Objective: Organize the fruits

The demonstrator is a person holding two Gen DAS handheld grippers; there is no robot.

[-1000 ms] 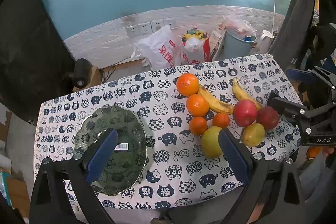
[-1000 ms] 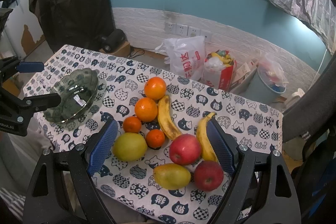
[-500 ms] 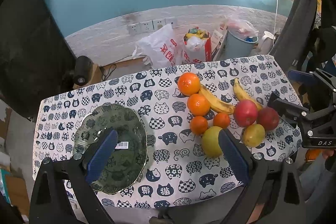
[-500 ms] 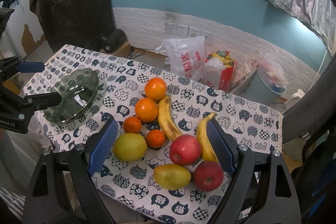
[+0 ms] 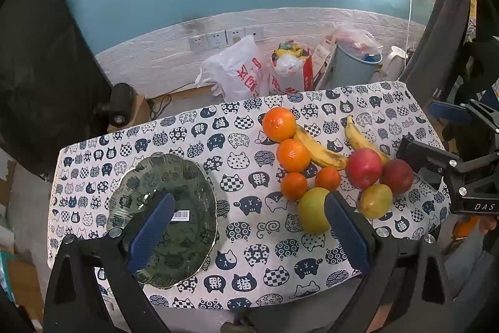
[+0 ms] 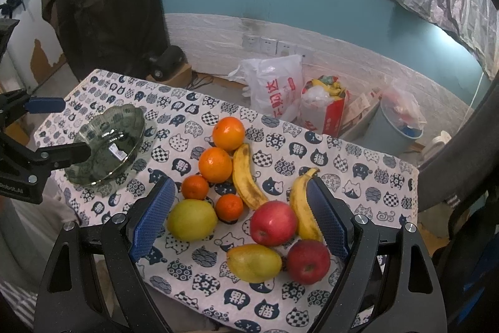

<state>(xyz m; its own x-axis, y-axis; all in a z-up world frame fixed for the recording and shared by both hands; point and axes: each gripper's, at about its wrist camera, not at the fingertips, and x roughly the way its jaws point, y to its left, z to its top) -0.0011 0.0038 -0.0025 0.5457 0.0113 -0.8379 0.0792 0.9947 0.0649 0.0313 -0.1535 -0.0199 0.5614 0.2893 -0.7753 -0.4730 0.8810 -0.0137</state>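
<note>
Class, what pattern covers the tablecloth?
Navy cartoon cat faces on white tablecloth; clearest in the left wrist view.

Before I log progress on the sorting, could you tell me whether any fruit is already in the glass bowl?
No, the glass bowl holds only a barcode sticker; all the fruit lies on the tablecloth.

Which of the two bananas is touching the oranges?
The more spotted banana, nearer the glass bowl: it lies against both large oranges. The other banana touches only the apple.
</note>
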